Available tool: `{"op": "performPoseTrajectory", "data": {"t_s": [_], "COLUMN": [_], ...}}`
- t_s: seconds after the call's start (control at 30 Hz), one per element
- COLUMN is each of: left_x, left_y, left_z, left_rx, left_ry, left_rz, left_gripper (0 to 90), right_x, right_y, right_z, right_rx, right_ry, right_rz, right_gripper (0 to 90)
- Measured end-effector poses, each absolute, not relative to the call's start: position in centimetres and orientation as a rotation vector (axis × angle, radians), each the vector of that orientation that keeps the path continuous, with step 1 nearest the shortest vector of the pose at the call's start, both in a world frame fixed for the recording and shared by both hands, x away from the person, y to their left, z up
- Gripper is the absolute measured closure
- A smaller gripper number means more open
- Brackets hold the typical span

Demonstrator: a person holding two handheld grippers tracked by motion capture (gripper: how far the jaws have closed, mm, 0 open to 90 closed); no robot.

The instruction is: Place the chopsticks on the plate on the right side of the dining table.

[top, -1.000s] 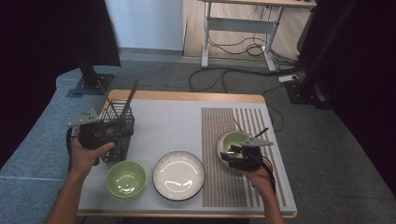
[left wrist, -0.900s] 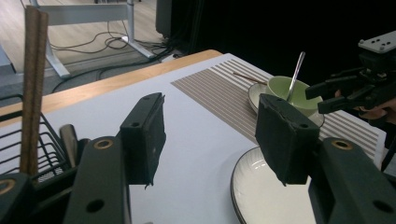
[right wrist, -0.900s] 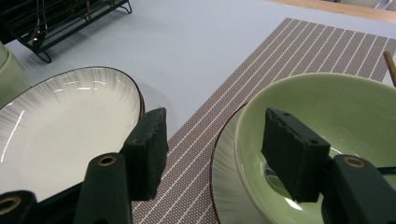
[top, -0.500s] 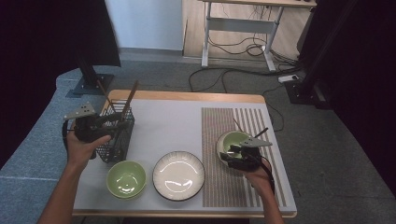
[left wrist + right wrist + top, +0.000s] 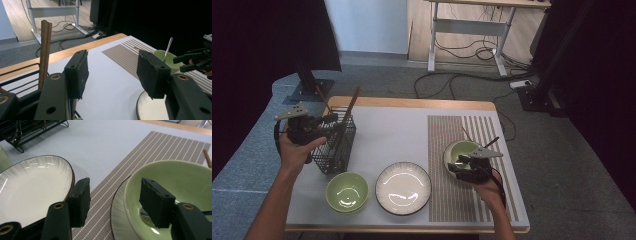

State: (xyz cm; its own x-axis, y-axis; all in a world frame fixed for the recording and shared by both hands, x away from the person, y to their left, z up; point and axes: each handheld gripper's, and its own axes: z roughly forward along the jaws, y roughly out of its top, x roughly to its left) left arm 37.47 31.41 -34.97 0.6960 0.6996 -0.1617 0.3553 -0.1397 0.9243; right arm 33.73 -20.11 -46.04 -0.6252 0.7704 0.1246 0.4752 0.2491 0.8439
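Note:
My left gripper [image 5: 328,123] hovers open and holding nothing at the left rim of a black wire basket [image 5: 335,146] that holds brown chopsticks [image 5: 348,111]. In the left gripper view its jaws [image 5: 115,67] stand wide over the white table, with the chopsticks [image 5: 45,50] to their left. My right gripper [image 5: 460,166] is at the near rim of a green bowl [image 5: 463,150] on the striped mat. In the right gripper view it [image 5: 116,192] is open and straddles the bowl's [image 5: 175,177] rim, one jaw inside and one outside, with a gap on the outer side.
A second green bowl [image 5: 347,191] and a white plate [image 5: 403,187] sit near the front edge. The right bowl rests on a brown-rimmed plate [image 5: 117,220] and holds a metal spoon [image 5: 168,48]. A loose chopstick [image 5: 207,157] lies on the striped mat [image 5: 447,135].
My left hand has drifted left and a little upward, away from the basket's front. The right hand and its bowl have stayed put.

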Motion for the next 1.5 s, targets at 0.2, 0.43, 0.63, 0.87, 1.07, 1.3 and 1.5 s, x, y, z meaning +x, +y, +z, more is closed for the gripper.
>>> {"op": "performPoseTrajectory", "data": {"t_s": [0.2,0.43,0.63,0.87,1.07,1.3,1.5], "left_x": [38.0,38.9,39.6,40.2,40.9,41.4,42.3], "left_y": [31.7,32.2,32.3,32.7,33.2,33.4,33.9], "left_z": [-34.8,-34.9,-35.0,-35.1,-35.6,-35.8,-36.2], "left_rx": [1.749,1.737,1.755,1.763,1.754,1.744,1.747], "left_ry": [0.853,0.872,0.891,0.92,0.94,0.948,0.961], "left_rz": [0.377,0.365,0.369,0.384,0.385,0.381,0.38], "left_gripper": [42.3,42.2,42.2,41.9,41.9,41.9,42.2], "right_x": [33.7,33.8,33.8,33.8,33.8,33.8,33.8], "right_y": [-20.0,-20.0,-20.2,-20.3,-20.4,-20.4,-20.5], "right_z": [-46.0,-46.1,-46.1,-46.1,-46.1,-46.2,-46.2], "right_rx": [1.146,1.151,1.168,1.173,1.173,1.176,1.175], "right_ry": [2.209,2.21,2.207,2.203,2.21,2.212,2.21], "right_rz": [1.322,1.322,1.307,1.307,1.308,1.296,1.299], "right_gripper": [41.9,41.9,41.9,41.9,41.9,41.9,41.9]}}
